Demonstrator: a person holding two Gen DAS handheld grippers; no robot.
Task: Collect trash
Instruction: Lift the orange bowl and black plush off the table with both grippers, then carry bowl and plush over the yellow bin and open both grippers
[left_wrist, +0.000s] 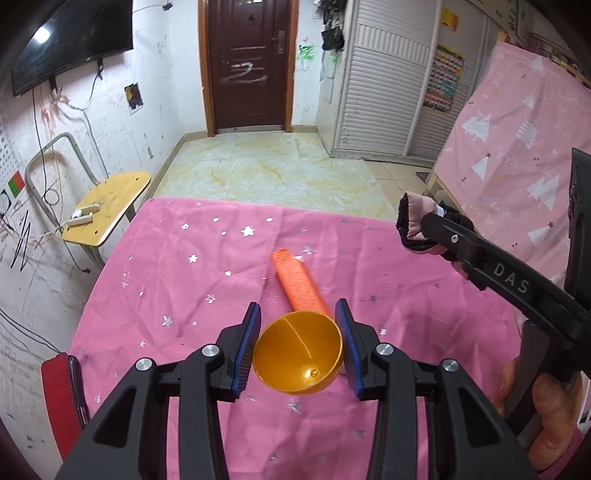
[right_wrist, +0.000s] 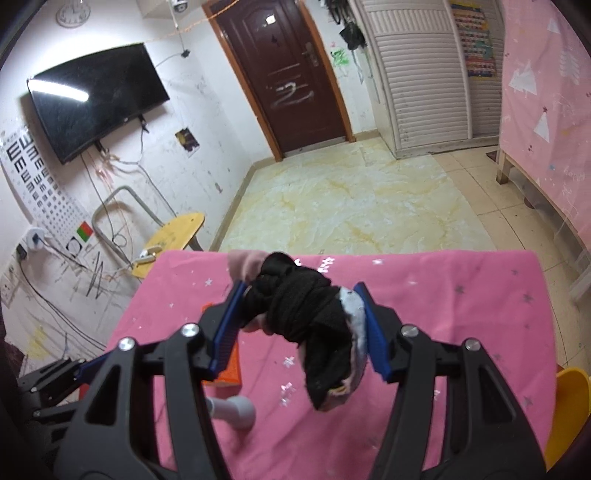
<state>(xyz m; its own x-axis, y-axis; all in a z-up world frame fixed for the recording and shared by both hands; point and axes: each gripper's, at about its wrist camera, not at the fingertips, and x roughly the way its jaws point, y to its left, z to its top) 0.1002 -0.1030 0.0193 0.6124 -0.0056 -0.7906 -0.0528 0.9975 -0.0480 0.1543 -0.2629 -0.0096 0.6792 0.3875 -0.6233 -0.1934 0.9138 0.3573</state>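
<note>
My left tool (left_wrist: 298, 341) is pinching a small orange bowl (left_wrist: 297, 357) by its sides, both blue pads pressed against its wall, the open mouth turned toward the camera and lifted above the desk (left_wrist: 177, 266) with its pink, star-printed cloth. Just beyond the bowl an orange ridged strip (left_wrist: 300, 284) lies flat on the cloth, angled away from me. My right tool (right_wrist: 300, 317) is clamped on a rolled bundle of black and pink fabric (right_wrist: 306, 317), which fills the gap between its pads and droops below them; from the left wrist view I see that same bundle (left_wrist: 415, 225) held up at the tip of the right tool (left_wrist: 421, 229), off to the right and above the cloth. Under the right tool, a grey dumbbell-shaped piece (right_wrist: 236, 410) rests on the desk near the orange strip (right_wrist: 231, 369). A yellow chair (left_wrist: 107, 206) stands by the scribbled wall on the left.
</note>
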